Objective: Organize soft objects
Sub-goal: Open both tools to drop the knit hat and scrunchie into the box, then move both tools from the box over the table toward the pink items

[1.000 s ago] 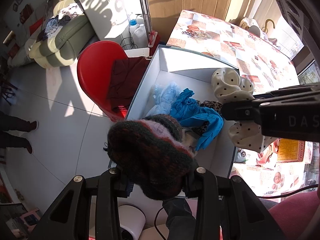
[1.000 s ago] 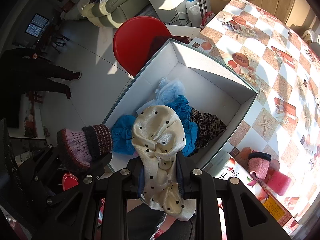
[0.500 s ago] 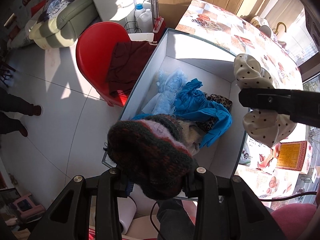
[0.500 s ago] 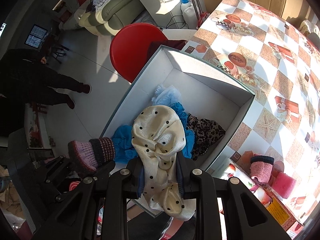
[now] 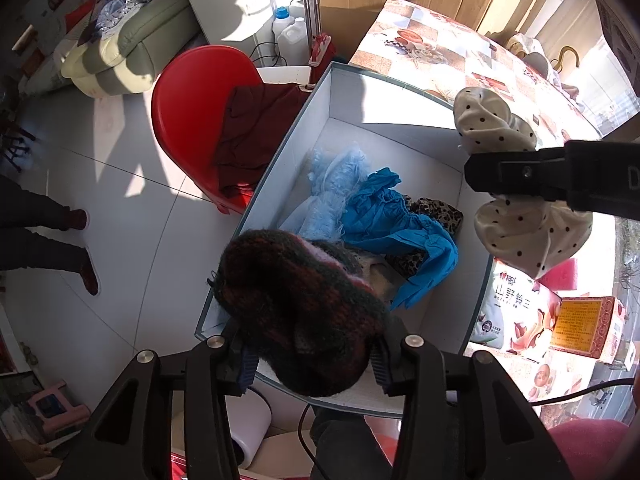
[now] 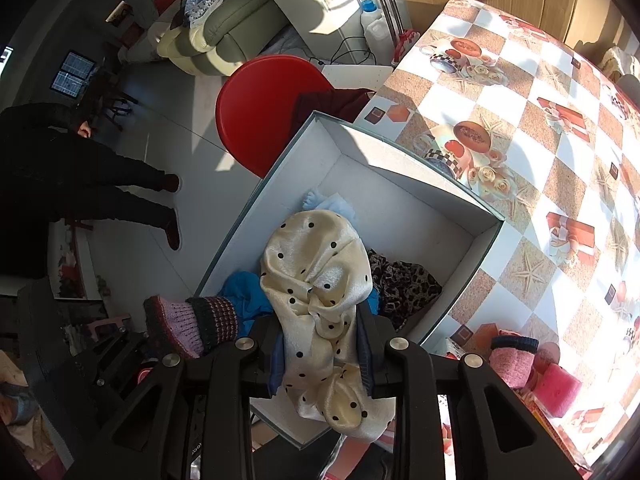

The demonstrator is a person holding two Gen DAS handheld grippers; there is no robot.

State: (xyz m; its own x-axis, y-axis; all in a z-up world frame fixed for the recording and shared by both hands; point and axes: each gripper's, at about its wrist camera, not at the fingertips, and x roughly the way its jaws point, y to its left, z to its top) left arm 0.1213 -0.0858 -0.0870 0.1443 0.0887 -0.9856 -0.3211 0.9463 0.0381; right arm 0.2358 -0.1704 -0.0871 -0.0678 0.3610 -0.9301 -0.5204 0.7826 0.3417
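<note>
My left gripper (image 5: 312, 360) is shut on a dark red and pink knitted hat (image 5: 296, 304), held above the near end of a white open box (image 5: 400, 100). My right gripper (image 6: 324, 344) is shut on a cream polka-dot cloth (image 6: 316, 276), held above the same box (image 6: 404, 208). The cloth (image 5: 492, 124) and the knitted hat (image 6: 188, 324) each show in the other wrist view. Inside the box lie a light blue fluffy piece (image 5: 332, 184), a bright blue cloth (image 5: 396, 224) and a leopard-print cloth (image 6: 404, 284).
The box sits on a table with a checkered cloth (image 6: 540, 128). A red chair (image 5: 192, 112) with a dark red garment stands left of the box. Pink items (image 6: 532, 368) and cartons (image 5: 584, 328) lie right of it. A person's legs (image 6: 112, 196) stand on the floor.
Both grippers have risen and pulled back from the box with their cloths still held; the box looks smaller and farther in both views.
</note>
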